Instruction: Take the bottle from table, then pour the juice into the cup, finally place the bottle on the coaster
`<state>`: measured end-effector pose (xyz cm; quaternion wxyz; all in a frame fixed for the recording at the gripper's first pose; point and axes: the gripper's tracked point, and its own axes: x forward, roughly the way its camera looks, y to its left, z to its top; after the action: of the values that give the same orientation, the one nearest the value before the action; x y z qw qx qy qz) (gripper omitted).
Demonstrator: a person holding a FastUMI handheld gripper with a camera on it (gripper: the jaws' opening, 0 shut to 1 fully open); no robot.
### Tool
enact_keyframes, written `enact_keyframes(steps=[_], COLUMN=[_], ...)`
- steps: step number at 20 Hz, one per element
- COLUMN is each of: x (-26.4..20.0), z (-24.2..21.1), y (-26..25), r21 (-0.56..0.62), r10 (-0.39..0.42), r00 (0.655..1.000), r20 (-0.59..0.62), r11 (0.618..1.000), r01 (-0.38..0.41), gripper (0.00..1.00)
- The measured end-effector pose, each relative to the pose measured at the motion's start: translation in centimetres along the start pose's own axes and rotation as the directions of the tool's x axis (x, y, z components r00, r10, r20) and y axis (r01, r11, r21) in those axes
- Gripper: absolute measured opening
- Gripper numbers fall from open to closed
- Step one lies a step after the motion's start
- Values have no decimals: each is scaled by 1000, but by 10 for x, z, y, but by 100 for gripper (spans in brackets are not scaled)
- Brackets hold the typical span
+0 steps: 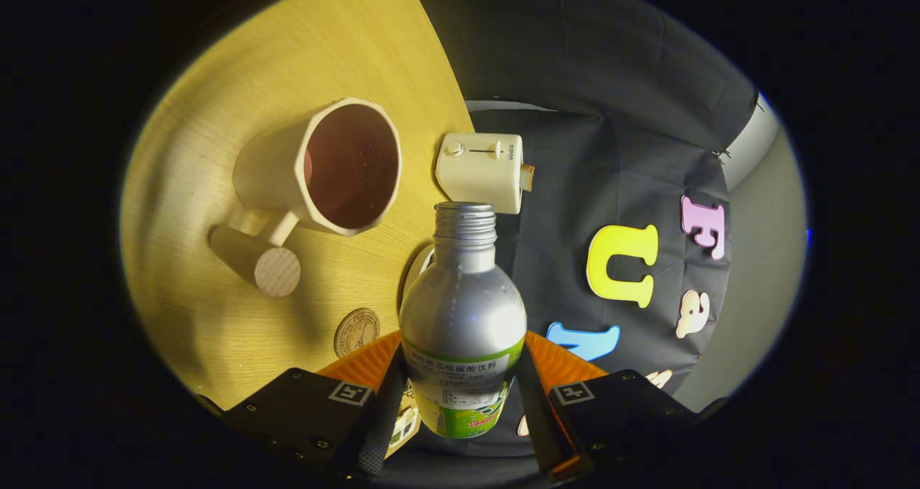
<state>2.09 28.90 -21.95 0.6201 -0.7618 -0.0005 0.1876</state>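
a cup (338, 165), a toaster (480, 171) and a round coaster (356, 331) were carried by the wooden counter (215, 144).

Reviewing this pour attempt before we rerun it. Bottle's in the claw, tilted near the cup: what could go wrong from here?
1. The bottle is uncapped and its mouth sits beside the cup, not over it, so tipping further now could spill juice on the table.
2. The claw grips the smooth lower body, so the bottle might slip or twist.
3. The toaster stands close beyond the bottle mouth and could be bumped or splashed.
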Motion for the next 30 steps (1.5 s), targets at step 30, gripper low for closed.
enact_keyframes(steps=[30], x=[-1], z=[-14], y=[-44], r21=[-155], r10=[-76], r00=[995], r20=[72], r11=[984], r01=[86], gripper=[76])
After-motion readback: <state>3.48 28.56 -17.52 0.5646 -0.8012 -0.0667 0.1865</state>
